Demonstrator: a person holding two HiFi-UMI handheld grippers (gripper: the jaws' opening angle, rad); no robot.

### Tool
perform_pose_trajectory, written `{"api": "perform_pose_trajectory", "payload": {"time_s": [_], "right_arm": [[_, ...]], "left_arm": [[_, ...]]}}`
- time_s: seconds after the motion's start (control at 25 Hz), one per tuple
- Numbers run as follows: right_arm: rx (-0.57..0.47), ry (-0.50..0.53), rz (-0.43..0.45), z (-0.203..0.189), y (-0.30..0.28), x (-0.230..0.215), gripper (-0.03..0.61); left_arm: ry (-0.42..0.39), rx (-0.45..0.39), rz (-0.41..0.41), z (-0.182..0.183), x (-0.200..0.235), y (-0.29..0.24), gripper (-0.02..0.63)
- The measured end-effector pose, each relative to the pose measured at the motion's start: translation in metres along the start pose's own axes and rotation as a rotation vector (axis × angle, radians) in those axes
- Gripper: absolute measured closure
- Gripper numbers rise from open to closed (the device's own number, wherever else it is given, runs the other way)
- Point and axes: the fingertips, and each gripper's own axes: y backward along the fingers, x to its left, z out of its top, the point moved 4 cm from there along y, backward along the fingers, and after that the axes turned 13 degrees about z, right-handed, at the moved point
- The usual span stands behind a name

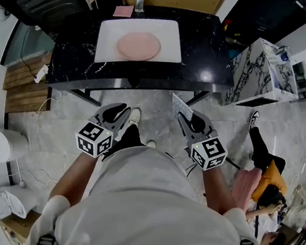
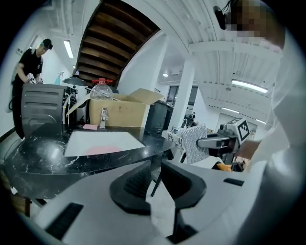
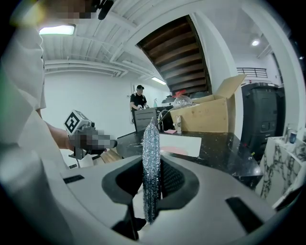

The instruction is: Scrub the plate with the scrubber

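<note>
A pink plate (image 1: 139, 46) lies on a white tray (image 1: 169, 34) on the black marble table (image 1: 79, 53), well ahead of both grippers. My right gripper (image 1: 183, 118) is shut on a flat silver mesh scrubber (image 1: 177, 105), held edge-up over the floor short of the table's front edge. In the right gripper view the scrubber (image 3: 151, 167) stands upright between the pads. My left gripper (image 1: 123, 111) hovers beside it, open, with a narrow gap and nothing between its fingers (image 2: 136, 184). The left gripper view shows the plate (image 2: 103, 150) and the scrubber (image 2: 193, 141).
A cardboard box (image 2: 119, 110), a small bottle (image 1: 138, 2) and a pink pad (image 1: 123, 10) stand at the table's far edge. A marble-patterned cabinet (image 1: 260, 75) is to the right, a seated person (image 1: 266, 178) lower right, a white appliance (image 1: 0, 145) left. Another person (image 2: 28, 67) stands behind a black machine (image 2: 43, 103).
</note>
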Motion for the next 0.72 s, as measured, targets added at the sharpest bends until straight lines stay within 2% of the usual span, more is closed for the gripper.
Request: {"api": "perform_pose_trajectory", "payload": {"time_s": [0.52, 0.72], "right_arm": [[0.008, 0.026, 0.024, -0.003, 0.008, 0.015, 0.502], [0.006, 0.029, 0.020, -0.003, 0.012, 0.016, 0.502]], "left_arm": [[-0.012, 0.011, 0.007, -0.009, -0.015, 0.014, 0.551], [0.002, -0.008, 0.001, -0.006, -0.016, 0.015, 0.617]]}}
